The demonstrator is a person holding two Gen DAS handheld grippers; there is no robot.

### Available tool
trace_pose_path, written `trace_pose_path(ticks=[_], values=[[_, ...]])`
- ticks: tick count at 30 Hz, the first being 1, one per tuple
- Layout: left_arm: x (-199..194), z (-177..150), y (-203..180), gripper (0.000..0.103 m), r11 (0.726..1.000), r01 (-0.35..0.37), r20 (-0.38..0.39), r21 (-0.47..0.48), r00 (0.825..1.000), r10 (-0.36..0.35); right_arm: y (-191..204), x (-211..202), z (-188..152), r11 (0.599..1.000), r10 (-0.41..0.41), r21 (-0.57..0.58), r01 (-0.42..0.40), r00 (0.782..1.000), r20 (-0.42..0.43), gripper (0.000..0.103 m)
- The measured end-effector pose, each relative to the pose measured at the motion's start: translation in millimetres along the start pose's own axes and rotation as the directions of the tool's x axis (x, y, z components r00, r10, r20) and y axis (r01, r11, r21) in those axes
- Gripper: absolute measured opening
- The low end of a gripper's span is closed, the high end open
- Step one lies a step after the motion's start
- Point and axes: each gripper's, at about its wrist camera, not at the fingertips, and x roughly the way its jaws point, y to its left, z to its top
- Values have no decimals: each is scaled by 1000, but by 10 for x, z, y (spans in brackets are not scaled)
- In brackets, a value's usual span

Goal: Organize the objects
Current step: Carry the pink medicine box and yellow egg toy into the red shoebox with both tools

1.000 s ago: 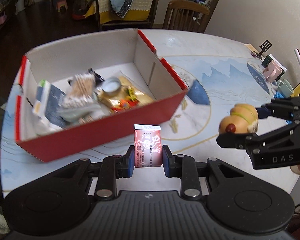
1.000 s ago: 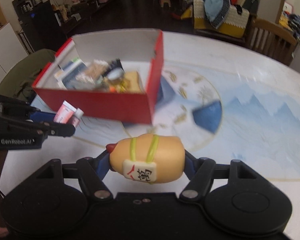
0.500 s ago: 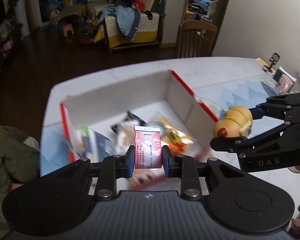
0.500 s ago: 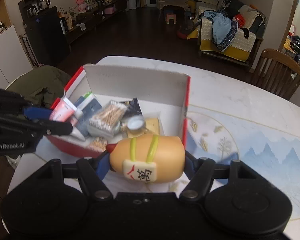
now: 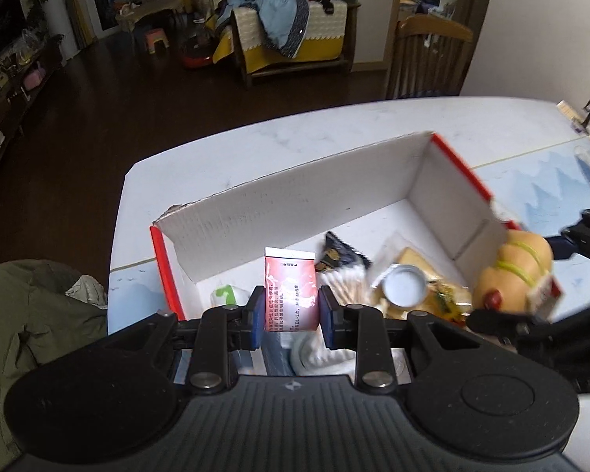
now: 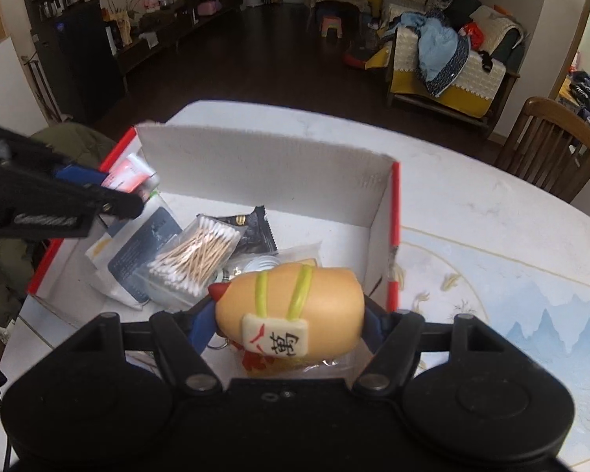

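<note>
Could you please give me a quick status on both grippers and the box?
Left gripper shut on red tube, over box. Right gripper shut on hot dog toy, at box's right end. Cotton swabs below.

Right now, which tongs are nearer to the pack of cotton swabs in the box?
Hard to call; probably the right. The right tongs, holding the bun toy, hang just beside the cotton swabs. The left tongs, holding a red tube, are over the box's left end.
</note>
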Motion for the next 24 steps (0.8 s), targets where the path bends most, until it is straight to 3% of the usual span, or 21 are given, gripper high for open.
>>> trace_pose_path(ticks=[9, 24], values=[[494, 124, -80, 26, 996, -69, -45, 64, 996, 72, 138, 234, -1, 999, 9, -51, -12, 999, -42, 72], [884, 164, -49, 26, 998, -35, -144, 49, 989, 42, 127, 484, -81, 999, 9, -38, -13, 994, -108, 73]])
